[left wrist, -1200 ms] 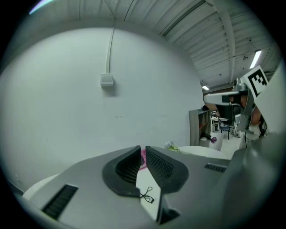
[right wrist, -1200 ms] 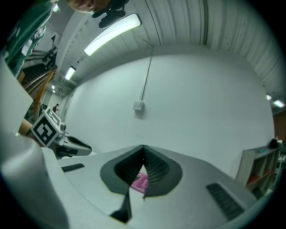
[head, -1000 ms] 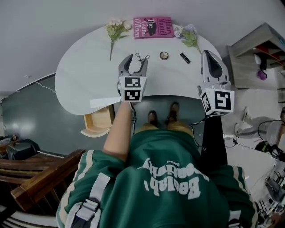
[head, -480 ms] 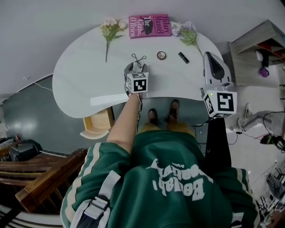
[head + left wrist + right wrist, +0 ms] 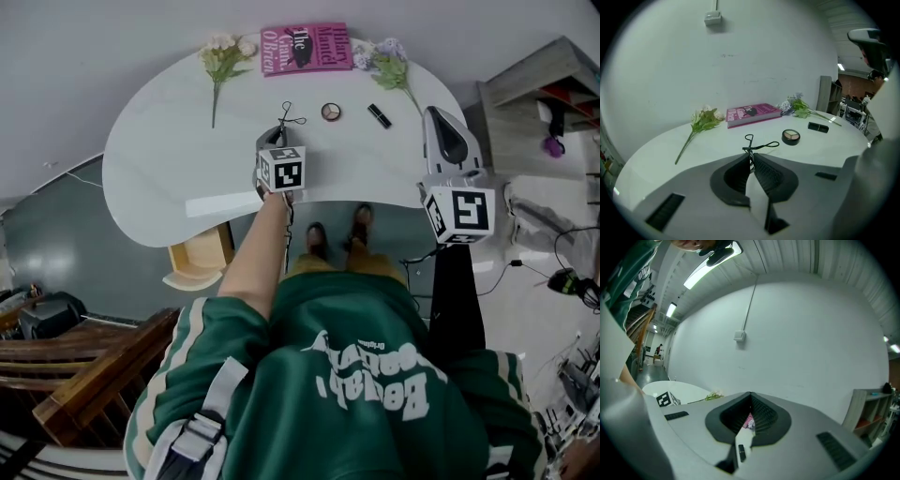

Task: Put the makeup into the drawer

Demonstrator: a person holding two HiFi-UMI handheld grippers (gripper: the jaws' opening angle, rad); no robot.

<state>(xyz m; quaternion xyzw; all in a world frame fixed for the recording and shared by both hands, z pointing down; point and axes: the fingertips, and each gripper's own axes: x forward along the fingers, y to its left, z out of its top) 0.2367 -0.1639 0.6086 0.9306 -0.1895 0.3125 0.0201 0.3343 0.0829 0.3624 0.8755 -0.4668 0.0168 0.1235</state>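
Makeup lies spread on the table: eyelash curler, compact and lipstick. The left claw, angled down for a low pinch, is closing on the eyelash curler's near end. The right claw hangs aside, clenched and empty.

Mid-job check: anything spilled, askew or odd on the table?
Nothing stands out. The black eyelash curler, round eyeshadow compact and black lipstick tube lie flat on the white table, nothing spilled; the light wooden drawer below stands open.
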